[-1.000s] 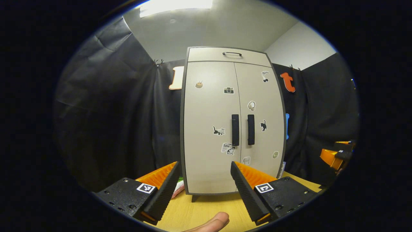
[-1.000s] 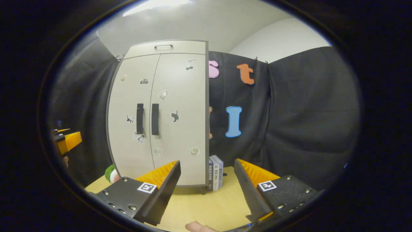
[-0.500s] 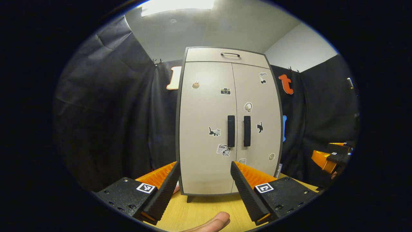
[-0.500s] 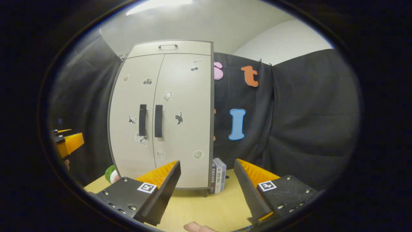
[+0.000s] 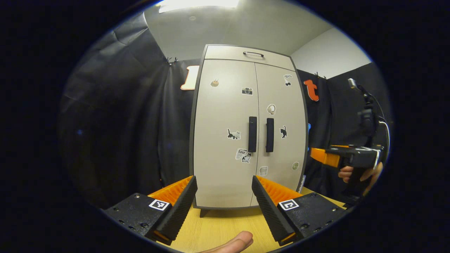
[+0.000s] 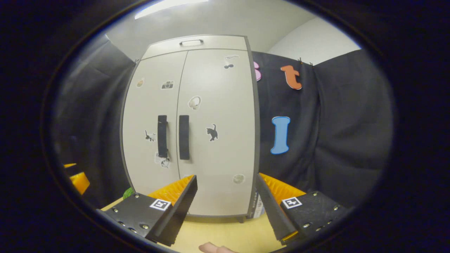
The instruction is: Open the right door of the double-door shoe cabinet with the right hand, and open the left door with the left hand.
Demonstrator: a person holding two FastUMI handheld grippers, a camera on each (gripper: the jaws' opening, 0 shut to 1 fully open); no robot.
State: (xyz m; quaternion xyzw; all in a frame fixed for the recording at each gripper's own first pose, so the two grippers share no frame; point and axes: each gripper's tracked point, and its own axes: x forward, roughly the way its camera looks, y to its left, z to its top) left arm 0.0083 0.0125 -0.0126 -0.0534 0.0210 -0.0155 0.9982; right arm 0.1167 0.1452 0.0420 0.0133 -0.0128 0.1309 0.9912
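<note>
**Everything placed around the shoe cabinet**

The tall beige double-door shoe cabinet [image 5: 246, 133] stands upright on the pale wooden surface [image 5: 225, 228], its back toward the black cloth wall [image 5: 123, 123]. Its left door [image 5: 223, 133] and right door [image 5: 281, 130] meet at the middle, both shut, with a black bar handle on each side of the seam: left handle [image 5: 252, 134], right handle [image 5: 269, 135]. Above the doors sits a drawer front [image 5: 246, 54]. The left gripper [image 5: 224, 196] hangs before the cabinet's lower front, jaws apart. The right gripper [image 6: 225, 196] sits before the cabinet's right edge, jaws apart. Books [image 6: 257, 205] stand just right of the cabinet's foot.
</note>
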